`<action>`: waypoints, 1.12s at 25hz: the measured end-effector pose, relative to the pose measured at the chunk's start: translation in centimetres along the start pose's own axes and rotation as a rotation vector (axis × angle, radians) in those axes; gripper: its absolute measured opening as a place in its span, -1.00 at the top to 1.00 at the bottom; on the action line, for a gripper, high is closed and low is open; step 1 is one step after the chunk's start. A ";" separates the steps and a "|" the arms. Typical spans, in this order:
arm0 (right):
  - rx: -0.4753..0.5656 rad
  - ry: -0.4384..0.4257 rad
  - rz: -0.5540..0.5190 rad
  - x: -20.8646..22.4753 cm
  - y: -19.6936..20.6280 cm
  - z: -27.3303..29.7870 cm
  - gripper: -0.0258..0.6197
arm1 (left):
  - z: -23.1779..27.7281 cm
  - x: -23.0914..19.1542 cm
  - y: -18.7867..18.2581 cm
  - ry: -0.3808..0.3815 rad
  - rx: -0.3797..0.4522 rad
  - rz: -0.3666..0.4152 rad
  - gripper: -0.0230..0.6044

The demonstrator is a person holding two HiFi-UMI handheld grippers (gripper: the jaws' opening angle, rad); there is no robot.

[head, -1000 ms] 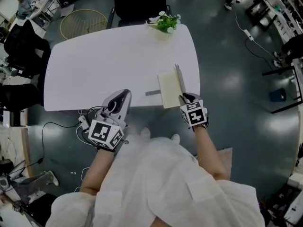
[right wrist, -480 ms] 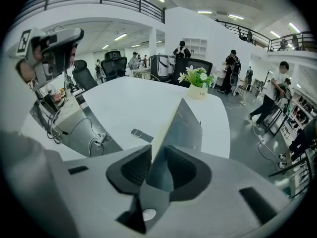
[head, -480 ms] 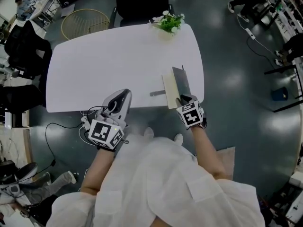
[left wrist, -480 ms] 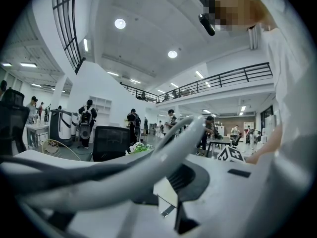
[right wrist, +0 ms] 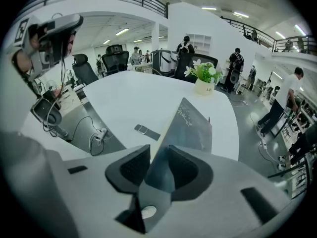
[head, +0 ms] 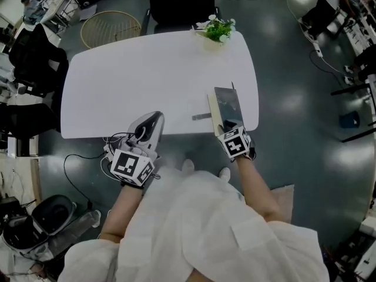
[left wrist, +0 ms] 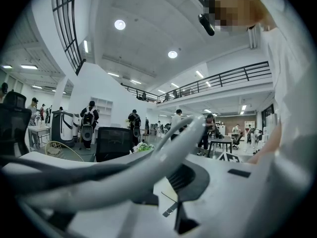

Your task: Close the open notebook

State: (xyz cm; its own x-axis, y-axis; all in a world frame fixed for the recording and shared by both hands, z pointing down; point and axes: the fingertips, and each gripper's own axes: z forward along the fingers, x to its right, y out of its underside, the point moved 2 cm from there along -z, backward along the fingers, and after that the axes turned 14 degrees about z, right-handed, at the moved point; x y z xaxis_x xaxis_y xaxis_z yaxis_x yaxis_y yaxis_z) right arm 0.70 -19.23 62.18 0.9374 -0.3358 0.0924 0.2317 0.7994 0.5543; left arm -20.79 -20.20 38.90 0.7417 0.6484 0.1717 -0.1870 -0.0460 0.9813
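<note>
**Quick headcount of everything here**

One white desk (head: 147,75), one notebook (head: 226,106), one potted plant (head: 218,29), one small flat grey strip (head: 201,117). Two grippers: left hand-held gripper (head: 155,116), right hand-held gripper (head: 225,124). On the floor, one round wire basket (head: 110,28) and one dark office chair (head: 179,4). Background people (right wrist: 185,46): too small and blurry to count.

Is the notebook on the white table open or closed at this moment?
Nearly closed, not fully: the notebook has its dark cover tilted above the pale page, not flat on it.
</note>
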 end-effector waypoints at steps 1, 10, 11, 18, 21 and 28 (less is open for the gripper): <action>-0.006 0.001 -0.001 -0.2 0.2 0.3 0.54 | -0.3 -0.2 0.0 -0.004 -0.004 0.001 0.88; -0.079 0.004 -0.039 -1.7 1.4 3.0 0.51 | -2.4 -1.7 0.5 -0.048 -0.009 0.013 0.88; -0.089 0.000 -0.042 -1.8 1.5 3.3 0.62 | -2.6 -1.9 0.5 -0.052 -0.011 0.014 0.88; -0.134 -0.010 -0.041 -2.2 2.4 4.9 0.67 | -3.8 -2.4 0.8 -0.073 -0.021 0.023 0.88; -0.127 -0.027 -0.015 -2.3 2.6 5.2 0.67 | -4.3 -2.9 0.6 -0.087 -0.033 0.023 0.88; -0.054 -0.074 0.092 -0.8 2.7 3.2 0.66 | -4.1 -0.7 -0.6 -0.098 -0.033 0.025 0.88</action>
State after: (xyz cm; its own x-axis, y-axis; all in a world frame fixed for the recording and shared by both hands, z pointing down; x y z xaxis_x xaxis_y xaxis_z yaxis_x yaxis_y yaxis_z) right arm -0.26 -18.39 66.31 0.9340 -0.2941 0.2028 0.1612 0.8536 0.4954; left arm -23.83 -17.50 37.85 0.7955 0.5700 0.2058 -0.2265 -0.0353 0.9734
